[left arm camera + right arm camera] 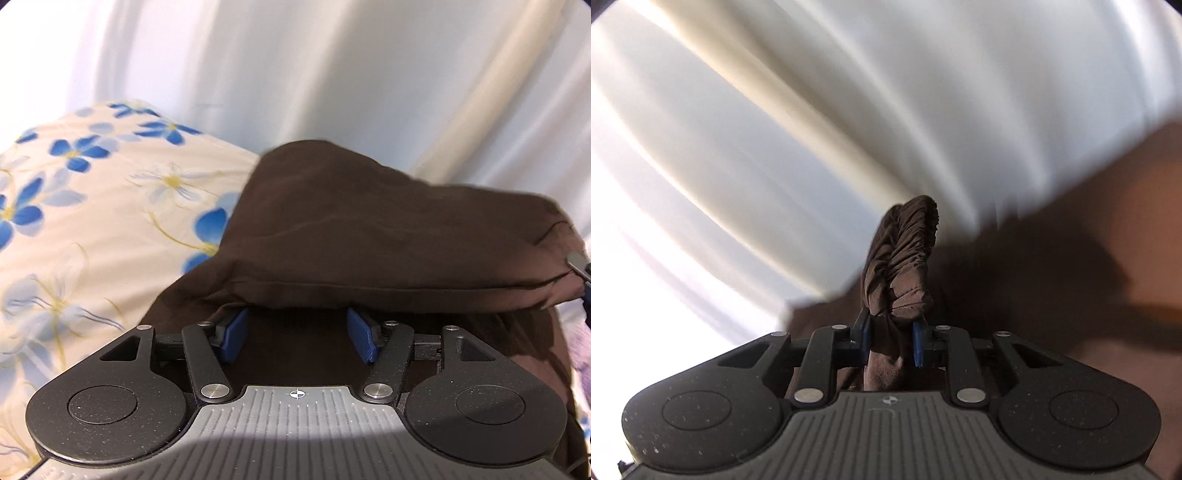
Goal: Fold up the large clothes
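Observation:
A dark brown garment [369, 221] lies draped over my left gripper [295, 314], its hem hanging across the tips. The blue pads [233, 334] stand wide apart under the cloth; the tips are hidden. In the right wrist view my right gripper [892, 336] is shut on a bunched, gathered part of the same brown garment [905, 258], which sticks up past the fingers. The other gripper's tip shows at the right edge of the left wrist view [578, 264], at the cloth's corner.
A cream bedsheet with blue flowers [92, 206] lies to the left. A white curtain [295, 66] hangs behind and also fills the right wrist view [775, 110]. A brown surface [1089, 240] shows at right, blurred.

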{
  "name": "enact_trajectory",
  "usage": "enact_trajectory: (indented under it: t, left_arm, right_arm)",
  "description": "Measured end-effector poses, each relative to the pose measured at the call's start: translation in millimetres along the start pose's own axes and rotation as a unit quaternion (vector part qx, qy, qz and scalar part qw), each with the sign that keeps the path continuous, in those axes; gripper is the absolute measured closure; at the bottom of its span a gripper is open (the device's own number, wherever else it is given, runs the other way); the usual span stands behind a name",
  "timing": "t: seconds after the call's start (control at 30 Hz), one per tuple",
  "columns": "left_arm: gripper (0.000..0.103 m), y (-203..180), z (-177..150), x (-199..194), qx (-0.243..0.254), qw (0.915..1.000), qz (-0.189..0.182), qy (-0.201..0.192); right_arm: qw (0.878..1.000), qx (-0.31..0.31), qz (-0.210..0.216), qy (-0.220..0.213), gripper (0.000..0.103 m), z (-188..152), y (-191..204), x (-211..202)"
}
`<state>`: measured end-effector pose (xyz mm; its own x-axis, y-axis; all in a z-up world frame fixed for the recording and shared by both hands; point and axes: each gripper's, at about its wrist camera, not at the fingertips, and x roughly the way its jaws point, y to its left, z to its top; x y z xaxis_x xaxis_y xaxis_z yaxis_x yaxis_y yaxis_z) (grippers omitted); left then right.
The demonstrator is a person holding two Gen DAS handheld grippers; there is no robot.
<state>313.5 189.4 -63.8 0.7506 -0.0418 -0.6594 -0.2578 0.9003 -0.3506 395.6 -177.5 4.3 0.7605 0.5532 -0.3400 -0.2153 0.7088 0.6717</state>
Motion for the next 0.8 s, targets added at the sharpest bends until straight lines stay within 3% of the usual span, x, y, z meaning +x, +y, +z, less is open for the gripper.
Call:
enact_trajectory:
  t: [0.07, 0.13, 0.23, 0.3, 0.37, 0.5, 0.57, 0.63, 0.7, 0.8]
  left_arm:
    - [0.036, -7.3, -3.2, -0.5, 0.007, 0.9999, -0.008, 0.012]
    - [0.030, -17.5, -7.0, -2.5, 0.023, 0.9995, -0.003, 0.020]
    - [0.027, -30.9, -8.1, -11.8, 0.041, 0.9990, -0.004, 0.019]
    - [0.022, -38.8, -4.8, -20.8, 0.052, 0.9986, -0.012, -0.002]
    - [0.018, -47.2, 0.4, -24.7, 0.063, 0.9974, -0.018, -0.028]
    - [0.007, -68.7, 7.4, -12.4, 0.082, 0.9930, -0.025, -0.082]
    - [0.006, -81.7, 6.8, 1.8, 0.107, 0.9885, -0.016, -0.106]
    - [0.004, -92.2, 6.6, 17.5, 0.134, 0.9855, -0.009, -0.103]
    - [0.004, -96.9, 6.0, 36.2, 0.146, 0.9864, 0.005, -0.075]
    - [0.004, -91.5, 0.6, 53.6, 0.146, 0.9877, 0.021, -0.052]
  right_arm:
    - [0.999, -0.035, -0.007, -0.033, 0.082, 4.8, 1.1, -27.1]
    - [0.997, -0.054, -0.044, -0.032, 0.082, 1.6, -8.9, -33.9]
    - [0.993, -0.050, -0.109, 0.018, 0.080, -10.8, -39.1, -12.5]
    - [0.989, -0.039, -0.132, 0.047, 0.077, -20.5, -60.0, 1.5]
    - [0.990, -0.033, -0.126, 0.044, 0.067, -26.2, -71.0, 1.5]
    - [0.992, -0.022, -0.121, 0.026, 0.064, -33.3, -77.6, -3.3]
    - [0.992, -0.024, -0.123, 0.017, 0.061, -36.7, -78.0, 0.5]
    - [0.993, -0.023, -0.119, 0.009, 0.060, -39.5, -81.5, -2.6]
    - [0.993, -0.023, -0.114, 0.006, 0.059, -43.8, -84.1, -9.9]
    - [0.993, 0.004, -0.109, 0.041, 0.057, -36.9, -87.3, -18.5]
